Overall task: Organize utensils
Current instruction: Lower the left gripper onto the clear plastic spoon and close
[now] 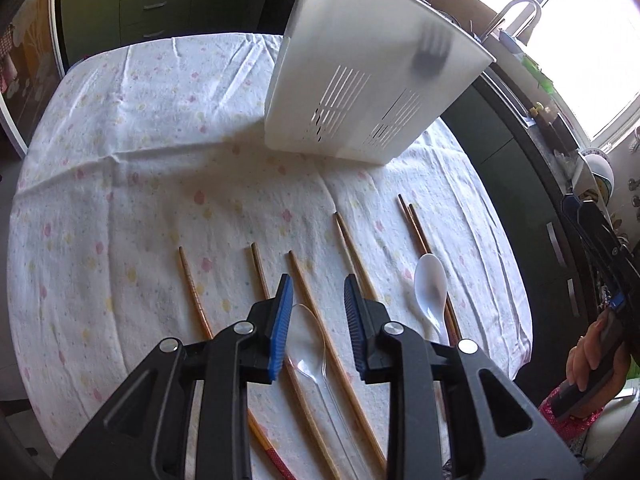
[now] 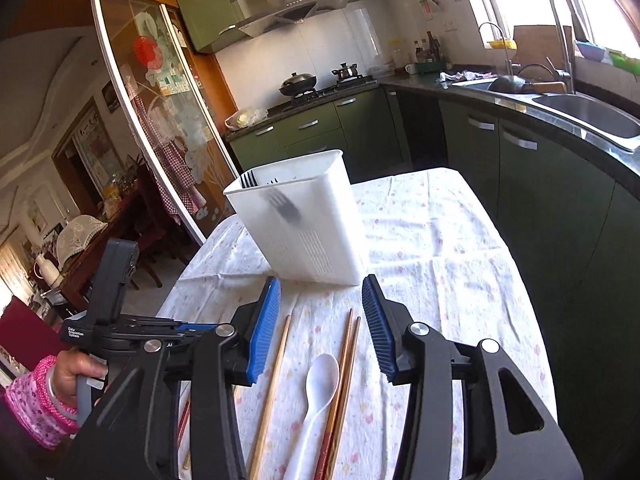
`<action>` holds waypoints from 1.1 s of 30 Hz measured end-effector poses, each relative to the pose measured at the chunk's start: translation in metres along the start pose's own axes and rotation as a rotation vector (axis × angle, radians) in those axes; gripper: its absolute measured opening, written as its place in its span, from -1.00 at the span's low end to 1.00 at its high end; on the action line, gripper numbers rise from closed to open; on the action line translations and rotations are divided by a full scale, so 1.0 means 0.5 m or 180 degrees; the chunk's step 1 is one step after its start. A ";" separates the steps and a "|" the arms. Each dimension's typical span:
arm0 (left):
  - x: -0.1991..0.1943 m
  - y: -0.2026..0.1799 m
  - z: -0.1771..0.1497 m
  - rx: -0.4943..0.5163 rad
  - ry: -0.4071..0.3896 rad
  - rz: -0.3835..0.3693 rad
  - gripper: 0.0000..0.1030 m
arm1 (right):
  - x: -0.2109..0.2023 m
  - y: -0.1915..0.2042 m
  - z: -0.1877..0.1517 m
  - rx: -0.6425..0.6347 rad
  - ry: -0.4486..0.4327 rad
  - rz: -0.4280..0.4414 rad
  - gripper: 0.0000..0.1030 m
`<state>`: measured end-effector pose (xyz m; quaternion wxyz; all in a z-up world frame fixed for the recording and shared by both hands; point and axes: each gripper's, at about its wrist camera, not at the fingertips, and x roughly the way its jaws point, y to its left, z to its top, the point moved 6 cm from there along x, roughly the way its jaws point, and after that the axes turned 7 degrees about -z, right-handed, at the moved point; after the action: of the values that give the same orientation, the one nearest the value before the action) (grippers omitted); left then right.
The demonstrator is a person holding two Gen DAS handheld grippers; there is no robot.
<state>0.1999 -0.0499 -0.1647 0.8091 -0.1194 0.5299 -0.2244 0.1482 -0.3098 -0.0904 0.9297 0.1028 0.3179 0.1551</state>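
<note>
left gripper (image 1: 318, 300): your jaws are spread wide with nothing in them, hanging over the near end of the table.

clear plastic spoon (image 1: 308, 340): sits right under the gap of your left jaws, bowl pointing away from you, handle running back toward the table's near edge. Its long axis lines up roughly with the fingers, so I'd guess you come straight down and close across the handle.

right gripper (image 2: 322, 320): also wide open and empty, held above the table's right side.

white plastic spoon (image 2: 320, 380): lies below and between your right jaws, bowl away, handle toward you, touching the pair of chopsticks on its right. Right hand is clearly the nearer one for this spoon, left hand for the clear one.

chopsticks (image 1: 352, 252): I count about seven on the cloth, all lying roughly parallel, tips pointing at the bin. A couple overlap, so the count could be off by one.

spoons: two, one clear and one white.

white utensil bin (image 1: 360, 92): stands at the far end of the flowered tablecloth (image 1: 140, 160), well beyond both grippers, straight ahead along the chopsticks' axis.

forks (image 2: 250, 179): at least two dark ones already in the bin, tines up; one shows as a shadow through the wall.
</note>
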 end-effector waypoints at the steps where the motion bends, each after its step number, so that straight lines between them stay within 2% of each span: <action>1: 0.004 0.002 0.002 0.0004 0.0019 0.0017 -0.52 | -0.002 -0.002 -0.001 0.0006 0.0002 0.0000 -0.16; 6: 0.018 0.013 -0.004 -0.0020 0.0103 0.0074 -0.52 | -0.013 0.014 0.008 -0.0032 0.0006 0.0037 -0.16; 14: 0.035 0.014 -0.027 -0.0008 0.0270 -0.0002 -0.51 | -0.013 0.049 0.019 -0.0074 0.0053 0.0116 -0.16; 25: 0.032 -0.001 -0.064 0.0018 0.0347 -0.0105 -0.52 | -0.011 0.051 0.017 -0.0067 0.0095 0.0131 -0.16; 27: 0.032 -0.004 -0.069 0.0063 0.0372 -0.0073 -0.88 | -0.005 0.050 0.012 -0.0068 0.0148 0.0115 -0.16; 28: 0.032 -0.006 -0.071 0.0084 0.0372 -0.0062 -0.97 | 0.002 0.049 0.010 -0.0069 0.0186 0.0107 -0.16; 30: 0.030 -0.010 -0.075 0.0111 0.0370 -0.0056 -0.97 | 0.016 0.046 0.001 -0.0074 0.0296 0.0076 -0.03; 31: 0.029 -0.011 -0.075 0.0114 0.0369 -0.0057 -0.98 | 0.023 0.044 -0.007 -0.0068 0.0357 0.0078 0.16; 33: 0.025 -0.013 -0.074 0.0107 0.0353 -0.0083 -0.98 | 0.044 0.039 -0.027 -0.0089 0.0531 0.0080 0.23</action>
<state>0.1687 -0.0599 -0.1871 0.7773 -0.1001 0.5685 -0.2500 0.1519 -0.2827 -0.1077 0.8993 0.0805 0.3908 0.1792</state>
